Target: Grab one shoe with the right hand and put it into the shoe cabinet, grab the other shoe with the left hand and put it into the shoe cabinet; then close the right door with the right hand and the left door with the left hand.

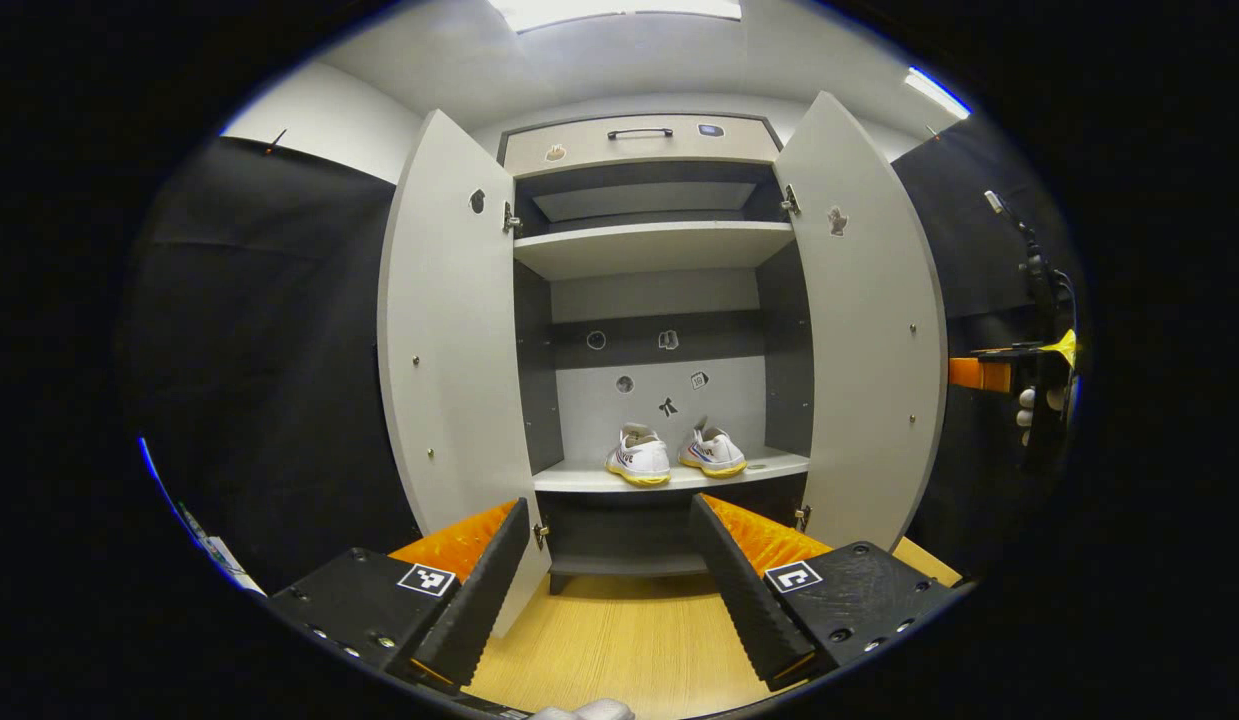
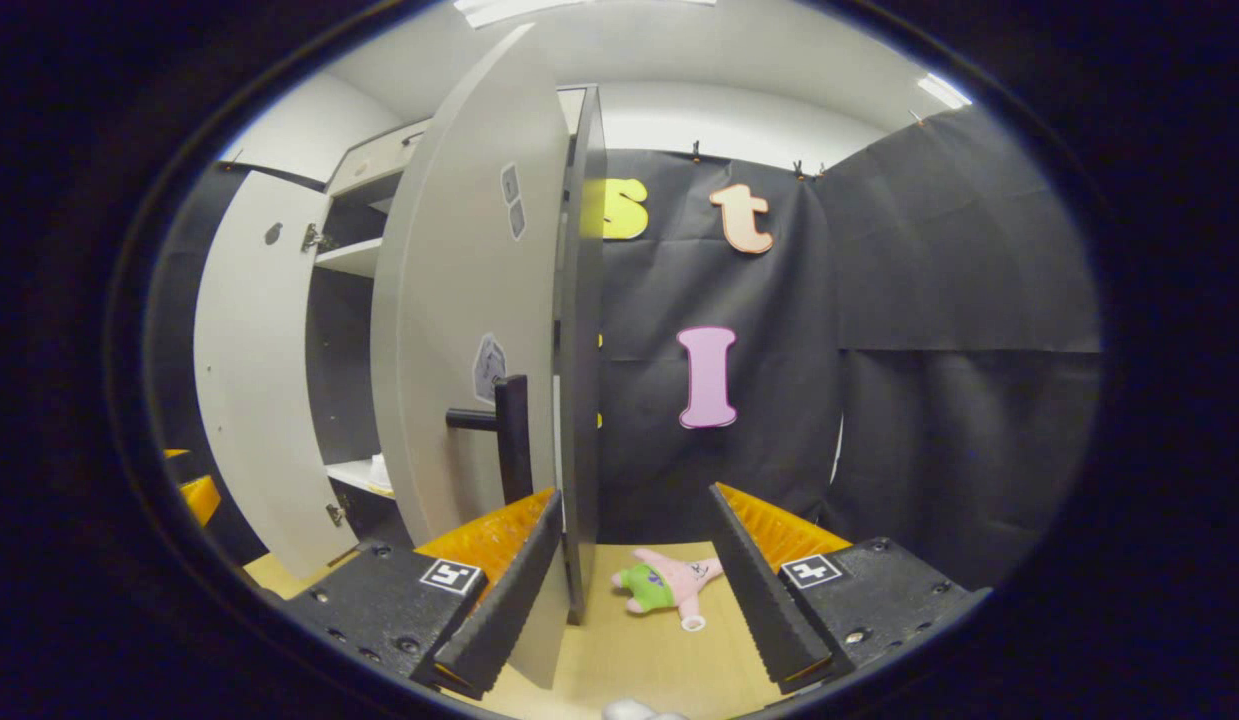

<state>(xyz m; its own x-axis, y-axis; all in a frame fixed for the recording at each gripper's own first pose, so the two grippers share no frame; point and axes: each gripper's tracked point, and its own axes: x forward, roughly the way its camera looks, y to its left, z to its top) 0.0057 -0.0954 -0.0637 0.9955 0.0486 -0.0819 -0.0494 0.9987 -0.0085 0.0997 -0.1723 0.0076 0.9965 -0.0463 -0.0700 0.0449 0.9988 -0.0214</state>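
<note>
While I hold my left claw [image 1: 609,580] out in front of the shoe cabinet [image 1: 651,240], its two fingers stand wide apart with nothing between them. Both doors of the cabinet hang open. The left door [image 1: 449,350] swings out on one side of the cabinet and the right door [image 1: 872,330] swings out on the other side. Inside the cabinet, on the lower shelf [image 1: 669,474], sit the two white shoes. The left shoe [image 1: 639,457] and the right shoe [image 1: 713,452] stand just beside each other, heels toward me, near the middle of the shelf. An upper shelf [image 1: 651,246] sits above them, and a drawer with a dark handle [image 1: 640,132] sits at the top of the cabinet. Small stickers dot the back wall of the cabinet. A wooden floor [image 1: 619,640] lies below the cabinet, under my fingers.

My right claw [image 2: 634,575] is by the outer side of the cabinet's right door [image 2: 469,300]. Its fingers are also wide apart and grip nothing. The edge of that door stands between my two fingers, close to one of them, but I cannot tell if it touches. A dark bar handle [image 2: 509,430] sticks out from the door. A small pink and green star toy [image 2: 669,585] lies on the floor beside the cabinet, between my fingers in the right gripper view.
</note>
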